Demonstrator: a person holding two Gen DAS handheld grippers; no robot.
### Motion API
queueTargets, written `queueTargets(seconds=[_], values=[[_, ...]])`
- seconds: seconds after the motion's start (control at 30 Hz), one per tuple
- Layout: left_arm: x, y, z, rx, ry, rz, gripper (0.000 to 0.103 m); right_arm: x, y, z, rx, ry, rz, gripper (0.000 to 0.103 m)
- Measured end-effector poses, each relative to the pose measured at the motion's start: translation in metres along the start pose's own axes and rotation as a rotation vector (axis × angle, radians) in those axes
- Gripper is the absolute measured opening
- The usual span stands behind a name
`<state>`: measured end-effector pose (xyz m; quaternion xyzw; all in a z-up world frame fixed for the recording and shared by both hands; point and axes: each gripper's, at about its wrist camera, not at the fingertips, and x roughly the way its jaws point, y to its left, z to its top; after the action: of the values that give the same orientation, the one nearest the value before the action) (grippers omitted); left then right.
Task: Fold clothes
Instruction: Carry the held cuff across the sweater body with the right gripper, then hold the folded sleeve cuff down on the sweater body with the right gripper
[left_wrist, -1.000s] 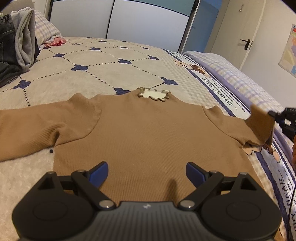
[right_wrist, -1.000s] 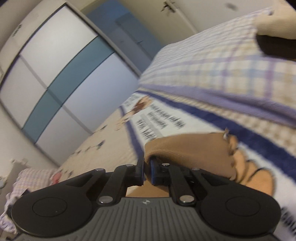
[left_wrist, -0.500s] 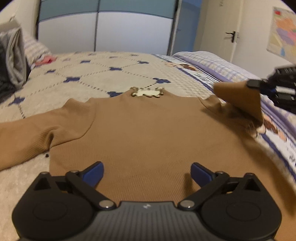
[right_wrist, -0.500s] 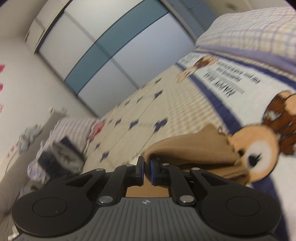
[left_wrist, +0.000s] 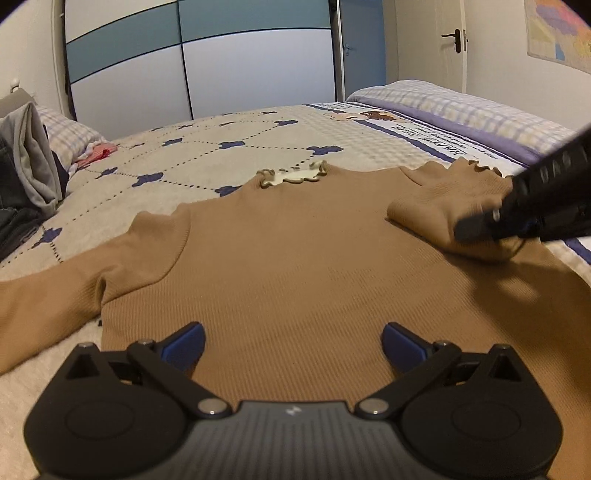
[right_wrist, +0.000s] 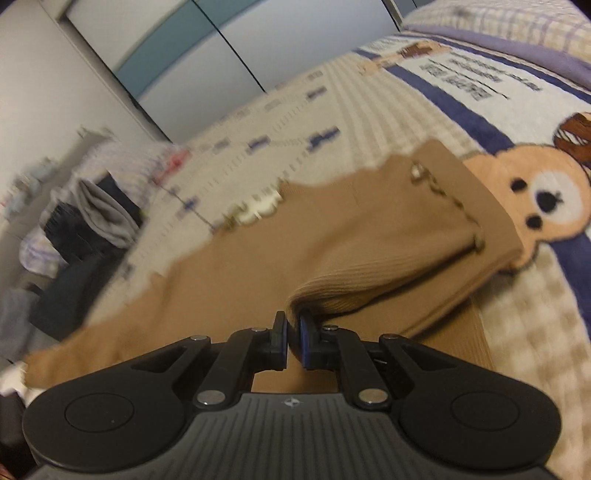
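Note:
A tan ribbed sweater (left_wrist: 295, 266) lies flat on the bed, its cream frilled collar (left_wrist: 295, 175) at the far side. One sleeve (left_wrist: 48, 306) stretches out to the left. The other sleeve (left_wrist: 443, 206) is folded over onto the body at the right. My right gripper (right_wrist: 291, 332) is shut on that sleeve's fold (right_wrist: 369, 273); in the left wrist view it shows as a dark blurred shape (left_wrist: 532, 206). My left gripper (left_wrist: 291, 343) hangs wide open just above the sweater's lower body, nothing between its blue pads (left_wrist: 184, 343).
A patterned bedspread (left_wrist: 207, 162) with a bear print (right_wrist: 543, 199) along the right covers the bed. Dark and grey clothes (left_wrist: 26, 177) are piled at the left, by a checked pillow (left_wrist: 70, 136). Wardrobe doors (left_wrist: 221, 66) and a door (left_wrist: 454, 48) stand behind.
My right gripper has carried the right sleeve leftward from off the bed's side and laid it over the sweater's body. My left gripper has sunk slightly toward the sweater and opened a little wider.

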<state>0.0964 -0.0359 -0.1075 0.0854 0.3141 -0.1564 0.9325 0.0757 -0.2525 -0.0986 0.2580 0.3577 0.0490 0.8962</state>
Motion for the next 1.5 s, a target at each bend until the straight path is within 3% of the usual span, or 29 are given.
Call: queueTargets(seconds=[0.57,1.5], values=[[0.001,0.0,-0.001,-0.005,0.002,-0.005,0.103,0.0,0.021,-0.025,-0.002,-0.016,-0.101,0.008],[0.002,0.0,-0.001,-0.004,0.002,-0.006,0.103,-0.002,0.017,-0.027,0.0,-0.006,-0.08,0.008]])
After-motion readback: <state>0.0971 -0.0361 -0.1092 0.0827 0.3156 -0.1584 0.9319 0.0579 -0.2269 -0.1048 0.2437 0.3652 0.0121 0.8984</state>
